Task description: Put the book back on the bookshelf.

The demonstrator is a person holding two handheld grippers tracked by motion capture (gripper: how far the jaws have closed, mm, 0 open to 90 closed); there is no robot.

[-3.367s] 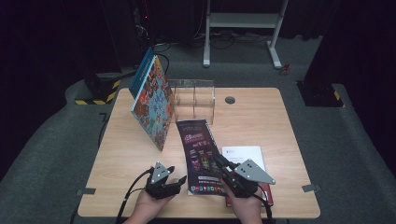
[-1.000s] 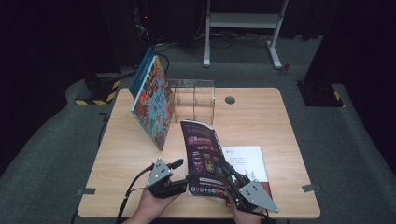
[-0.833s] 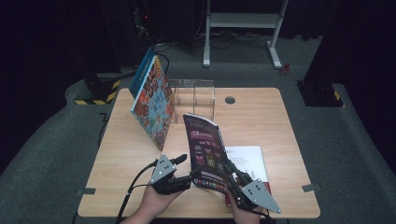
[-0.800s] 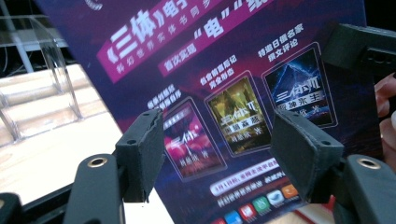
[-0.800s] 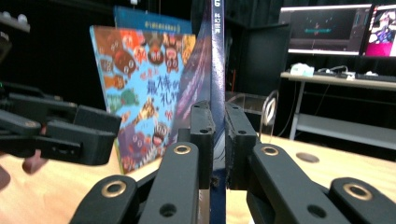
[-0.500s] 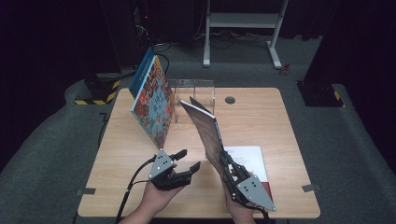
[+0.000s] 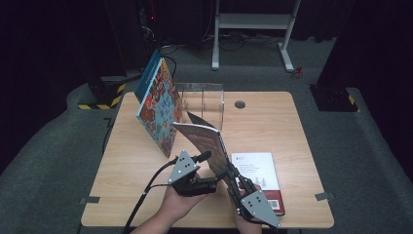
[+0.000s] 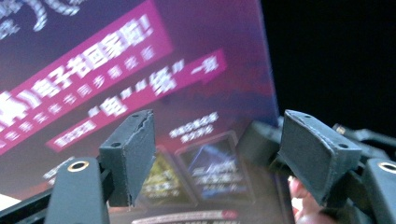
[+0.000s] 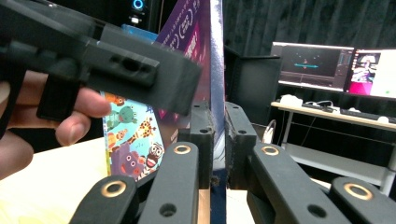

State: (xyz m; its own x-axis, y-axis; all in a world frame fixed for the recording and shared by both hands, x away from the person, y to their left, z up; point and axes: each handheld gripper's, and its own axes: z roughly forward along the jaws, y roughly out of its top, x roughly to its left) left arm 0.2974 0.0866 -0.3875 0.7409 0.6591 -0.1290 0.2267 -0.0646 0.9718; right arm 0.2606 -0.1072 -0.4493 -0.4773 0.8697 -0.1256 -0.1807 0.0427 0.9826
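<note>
High view: the right gripper [image 7: 233,176] pinches the magazine [image 7: 207,146] by its lower edge, tilted up over the table [image 7: 122,161]. The left gripper [image 7: 207,170], jaws spread and just opening, hangs beside it. Next, probably standing it in the clear rack [image 7: 204,100].
</note>
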